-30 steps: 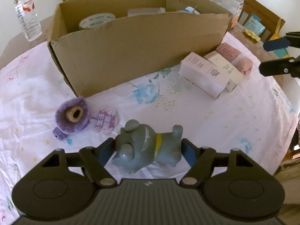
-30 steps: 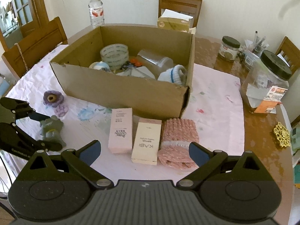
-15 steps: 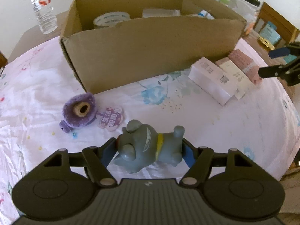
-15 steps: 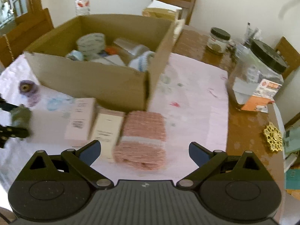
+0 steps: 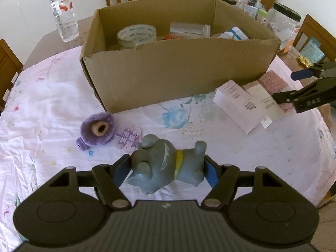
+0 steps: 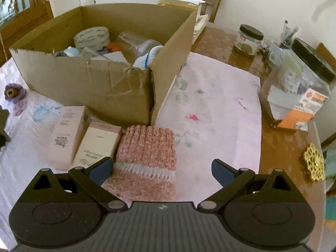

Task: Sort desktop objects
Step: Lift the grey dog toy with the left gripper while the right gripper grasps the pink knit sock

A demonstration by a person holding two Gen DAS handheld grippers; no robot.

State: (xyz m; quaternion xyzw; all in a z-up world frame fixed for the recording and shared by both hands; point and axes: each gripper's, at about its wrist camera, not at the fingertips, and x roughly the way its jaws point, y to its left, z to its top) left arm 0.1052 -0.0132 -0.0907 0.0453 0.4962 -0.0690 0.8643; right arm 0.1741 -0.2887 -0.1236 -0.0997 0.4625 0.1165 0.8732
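The purple knit (image 5: 97, 130) is seen unmoved near the worktop's left part, just in front of the box's left corner, with a small tag (image 5: 128, 138) beside it. The grey dog (image 5: 166, 166) is held between the jaws of the left gripper (image 5: 166, 171), both pads pressed against it, exactly as a second ago; it has been raised, so that the box (image 5: 180, 79) is now looked into from above and the tape (image 5: 136, 34) inside is shown, where before only the front wall was faced. The dog is judged to be on its way into the box. Further right, two cartons (image 5: 241, 105) lie side by side in front of the box's right corner, with the pink sock (image 6: 145, 157) touching the right-hand one. The right gripper (image 6: 162, 171) has been brought down and closer over the sock; its jaws are spread wide with nothing gripped, the left pad just at the sock's edge. The sock is therefore judged the next thing to be taken, with a little more centring needed first.
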